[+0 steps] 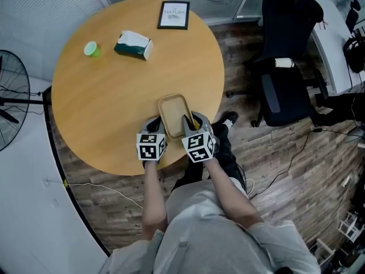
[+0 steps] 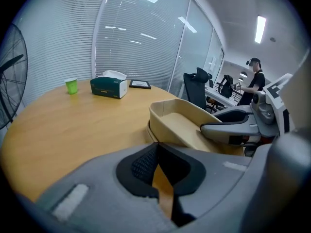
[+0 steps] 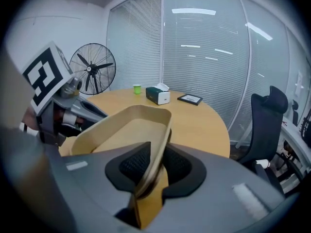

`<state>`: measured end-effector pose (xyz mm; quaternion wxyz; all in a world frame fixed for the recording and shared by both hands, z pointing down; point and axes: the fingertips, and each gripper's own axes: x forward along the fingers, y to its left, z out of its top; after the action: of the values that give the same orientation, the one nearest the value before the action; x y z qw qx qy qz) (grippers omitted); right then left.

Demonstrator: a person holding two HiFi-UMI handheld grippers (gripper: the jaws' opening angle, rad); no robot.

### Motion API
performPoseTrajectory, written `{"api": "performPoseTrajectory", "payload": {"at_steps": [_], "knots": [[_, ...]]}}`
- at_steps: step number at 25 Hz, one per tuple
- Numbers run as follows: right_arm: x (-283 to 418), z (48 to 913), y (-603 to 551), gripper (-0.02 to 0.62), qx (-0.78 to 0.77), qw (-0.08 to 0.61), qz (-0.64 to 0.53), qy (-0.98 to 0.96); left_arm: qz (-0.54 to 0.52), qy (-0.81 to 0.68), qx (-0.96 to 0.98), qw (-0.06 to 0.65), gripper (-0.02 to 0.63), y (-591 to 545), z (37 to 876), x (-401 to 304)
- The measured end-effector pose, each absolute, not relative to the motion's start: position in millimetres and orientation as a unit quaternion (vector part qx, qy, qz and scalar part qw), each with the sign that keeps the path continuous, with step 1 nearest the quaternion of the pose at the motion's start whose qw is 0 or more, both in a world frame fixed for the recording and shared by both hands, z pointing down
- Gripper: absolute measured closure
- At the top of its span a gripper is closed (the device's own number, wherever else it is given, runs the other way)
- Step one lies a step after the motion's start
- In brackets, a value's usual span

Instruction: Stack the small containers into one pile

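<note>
The container (image 1: 174, 114) sits at the near edge of the table (image 1: 102, 113), between the left gripper (image 1: 154, 124) and the right gripper (image 1: 193, 123). Far left lies a tissue box (image 1: 133, 44), with a cup (image 1: 91, 49) left of it. A picture frame (image 1: 173, 15) lies at the far edge.

right gripper (image 3: 153, 168) jaws slightly apart around tan container (image 3: 130, 130) wall

An office: swivel chair (image 1: 282, 99), blinded glass walls (image 3: 204, 57), round meeting table (image 1: 102, 116).

The fan (image 1: 8, 103) is cut off at the left; small print on the framed card (image 1: 174, 15) is unreadable.
</note>
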<state>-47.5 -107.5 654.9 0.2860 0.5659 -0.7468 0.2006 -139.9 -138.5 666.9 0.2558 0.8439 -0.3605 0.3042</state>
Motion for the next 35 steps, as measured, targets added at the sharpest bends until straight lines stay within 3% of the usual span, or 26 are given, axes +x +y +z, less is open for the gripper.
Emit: {"api": "performPoseTrajectory", "payload": {"at_steps": [16, 35], "knots": [[-39, 662, -88, 0.465, 0.568, 0.288, 0.202, -0.744, 0.301, -0.395, 0.827, 0.264, 0.601, -138, 672, -152], [2, 608, -21, 0.465, 0.492, 0.196, 0.273, -0.803, 0.269, -0.481, 0.787, 0.277, 0.601, -18, 617, -133]]}}
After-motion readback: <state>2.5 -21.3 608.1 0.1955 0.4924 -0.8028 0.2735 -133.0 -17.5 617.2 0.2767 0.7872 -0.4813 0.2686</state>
